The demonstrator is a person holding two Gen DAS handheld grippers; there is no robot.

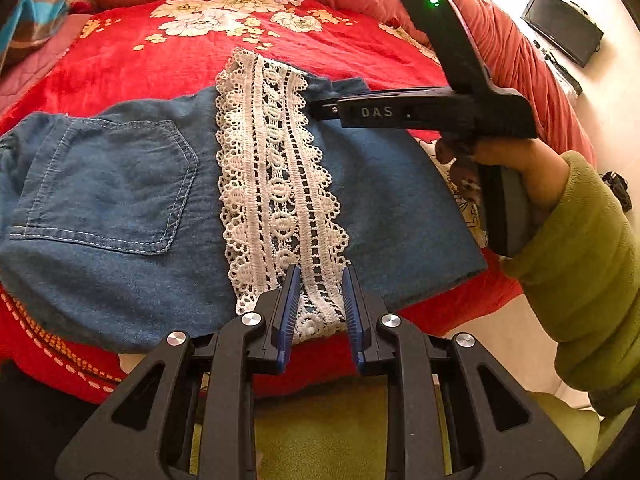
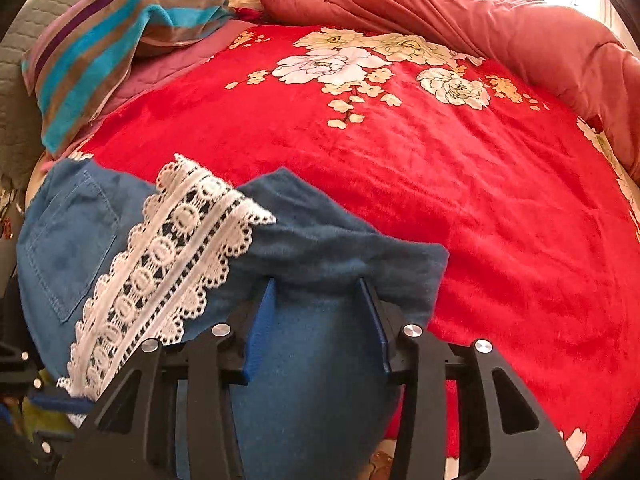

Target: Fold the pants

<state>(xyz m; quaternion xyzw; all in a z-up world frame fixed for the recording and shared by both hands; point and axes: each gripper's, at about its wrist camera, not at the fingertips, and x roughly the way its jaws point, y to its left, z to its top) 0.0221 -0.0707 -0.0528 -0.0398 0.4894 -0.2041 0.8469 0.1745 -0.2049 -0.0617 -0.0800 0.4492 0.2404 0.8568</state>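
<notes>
Here my left gripper [image 1: 318,312] sits at the near edge of the bed [image 1: 140,64], its fingers [image 1: 289,300] spread with the white lace trim [image 1: 276,184] of the denim pants [image 1: 100,200] lying between them, nothing pinched. The pants lie folded flat across the red floral blanket [image 2: 440,160]. My right gripper [image 2: 318,328] rests over the far denim edge, fingers [image 2: 262,324] spread wide with cloth bunched between them. A striped pillow [image 2: 116,28] lies well apart.
</notes>
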